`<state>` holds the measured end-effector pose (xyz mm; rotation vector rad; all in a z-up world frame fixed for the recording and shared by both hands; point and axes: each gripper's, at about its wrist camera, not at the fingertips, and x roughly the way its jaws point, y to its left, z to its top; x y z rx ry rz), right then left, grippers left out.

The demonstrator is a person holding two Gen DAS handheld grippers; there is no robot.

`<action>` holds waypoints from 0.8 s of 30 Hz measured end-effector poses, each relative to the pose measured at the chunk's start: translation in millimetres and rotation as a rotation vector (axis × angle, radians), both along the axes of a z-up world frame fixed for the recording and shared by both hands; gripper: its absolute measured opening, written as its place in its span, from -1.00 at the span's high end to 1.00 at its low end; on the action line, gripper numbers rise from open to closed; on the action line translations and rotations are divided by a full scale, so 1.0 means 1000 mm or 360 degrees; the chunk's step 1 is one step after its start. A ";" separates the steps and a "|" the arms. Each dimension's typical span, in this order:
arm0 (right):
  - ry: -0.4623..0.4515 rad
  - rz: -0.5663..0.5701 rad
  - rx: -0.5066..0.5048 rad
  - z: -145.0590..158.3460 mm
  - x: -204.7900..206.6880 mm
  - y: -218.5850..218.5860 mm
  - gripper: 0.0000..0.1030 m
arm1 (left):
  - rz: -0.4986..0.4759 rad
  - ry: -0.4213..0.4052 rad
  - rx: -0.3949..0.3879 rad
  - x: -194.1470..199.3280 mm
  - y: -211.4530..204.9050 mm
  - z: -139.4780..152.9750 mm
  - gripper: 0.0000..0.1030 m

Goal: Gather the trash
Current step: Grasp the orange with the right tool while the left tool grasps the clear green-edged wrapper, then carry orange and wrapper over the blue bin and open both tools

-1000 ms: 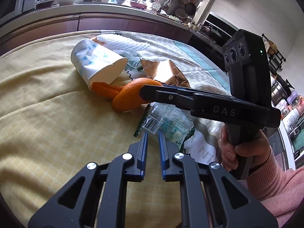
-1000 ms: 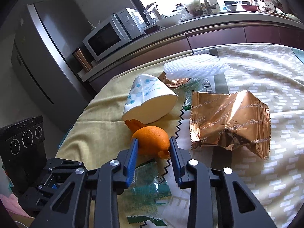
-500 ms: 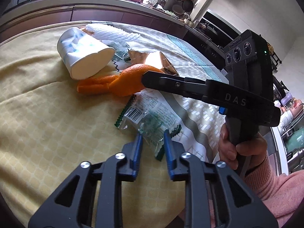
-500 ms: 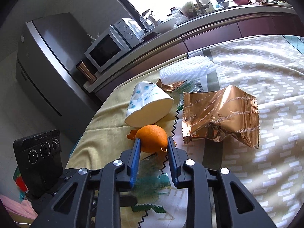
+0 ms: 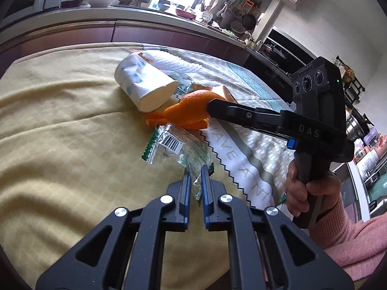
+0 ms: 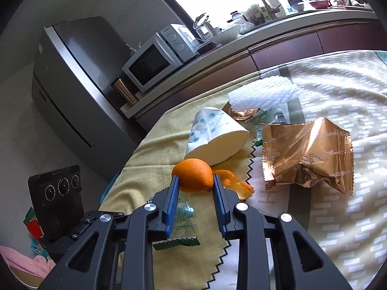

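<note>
Two grips on the yellow cloth (image 5: 60,133): left gripper (image 5: 194,171) pinches the light, crinkly clear wrapper (image 5: 174,145) edge, right gripper (image 6: 196,181) clamps the soft orange peel (image 6: 193,174) dome; squeeze gently.

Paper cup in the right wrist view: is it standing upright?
No, the paper cup lies on its side on the yellow cloth, just behind the orange peel.

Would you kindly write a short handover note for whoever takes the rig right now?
Left gripper: jaws have just been closing and are now shut on the clear green wrapper.
Right gripper: jaws clamped on the orange peel.
On the tablecloth lie the paper cup, gold wrapper and white foam net.
Done: two pieces gripped.
Left: lift them away, then collect the rest. No bin is in view.
</note>
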<state>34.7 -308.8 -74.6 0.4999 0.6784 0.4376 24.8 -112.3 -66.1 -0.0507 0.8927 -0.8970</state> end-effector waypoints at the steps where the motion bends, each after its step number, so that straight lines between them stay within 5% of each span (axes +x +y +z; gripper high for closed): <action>1: -0.0007 0.0015 0.0005 0.001 0.001 0.004 0.49 | 0.0012 -0.0011 0.0006 -0.001 0.005 0.002 0.83; 24: -0.0070 0.0533 0.0047 0.026 0.067 0.136 0.49 | 0.0681 -0.0205 0.0168 0.009 0.165 0.044 0.83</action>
